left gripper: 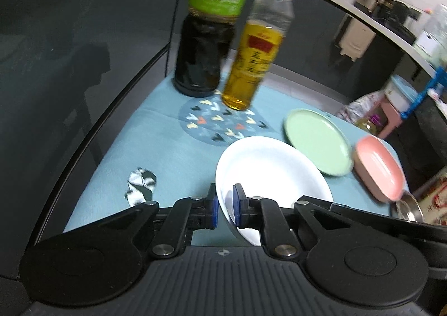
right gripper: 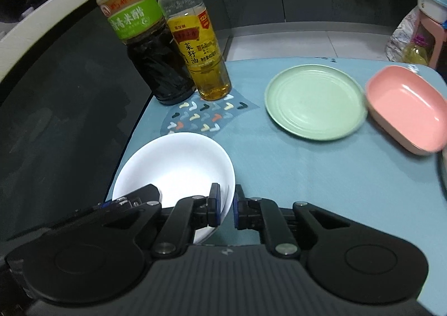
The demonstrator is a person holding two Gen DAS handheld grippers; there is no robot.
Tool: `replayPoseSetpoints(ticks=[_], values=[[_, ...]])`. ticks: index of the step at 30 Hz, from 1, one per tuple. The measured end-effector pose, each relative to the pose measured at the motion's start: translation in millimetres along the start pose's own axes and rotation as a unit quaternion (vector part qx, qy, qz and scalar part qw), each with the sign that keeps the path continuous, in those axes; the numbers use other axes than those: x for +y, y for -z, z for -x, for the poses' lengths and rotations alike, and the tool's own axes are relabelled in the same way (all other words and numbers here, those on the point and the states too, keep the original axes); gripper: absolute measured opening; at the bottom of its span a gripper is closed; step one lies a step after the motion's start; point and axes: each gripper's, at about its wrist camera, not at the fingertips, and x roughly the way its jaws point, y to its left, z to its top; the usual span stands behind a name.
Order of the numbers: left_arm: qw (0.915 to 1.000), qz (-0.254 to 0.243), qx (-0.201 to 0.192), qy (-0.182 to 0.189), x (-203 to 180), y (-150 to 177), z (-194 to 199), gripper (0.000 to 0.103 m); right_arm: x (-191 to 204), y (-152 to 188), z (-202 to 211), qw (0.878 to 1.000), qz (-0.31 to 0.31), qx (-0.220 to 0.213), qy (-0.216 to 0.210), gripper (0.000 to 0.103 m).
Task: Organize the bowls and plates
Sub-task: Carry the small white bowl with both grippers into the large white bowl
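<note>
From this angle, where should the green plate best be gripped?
Judging by its pose, take the green plate by its raised near rim, one finger over the lip, coming from the open cloth in front. It lies flat, and the pink dish crowds its right side.

Dark vinegar bottle [right gripper: 145,45] beside oil bottle [right gripper: 195,36], both touching patterned mat [right gripper: 206,117].
</note>
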Motion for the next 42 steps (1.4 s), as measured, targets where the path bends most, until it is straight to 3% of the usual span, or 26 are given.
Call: replayPoseSetpoints(ticks=[9, 19, 30, 42], values=[[0.9993, -0.023, -0.005, 0.028, -21.6, 36.2, 53.7, 0.01, -10.6, 44.3, 61.2, 1.0, 0.0, -0.031, -0.003, 0.006], [0.9969, -0.058, 0.013, 0.051, -41.3, 87.0, 89.7, 0.01, -27.5, 95.0, 99.4, 0.999, -0.011, -0.041, -0.004, 0.008], [0.9941, -0.087, 0.045, 0.047, -54.0, 127.8, 97.5, 0.011, -47.9, 140.1, 108.8, 0.998, -0.042, -0.034, -0.016, 0.009], [0.9918, -0.104, 0.064, 0.035, -58.5, 140.6, 92.6, 0.013, -58.3, 154.3, 103.6, 0.998, -0.05, -0.031, -0.014, 0.009]])
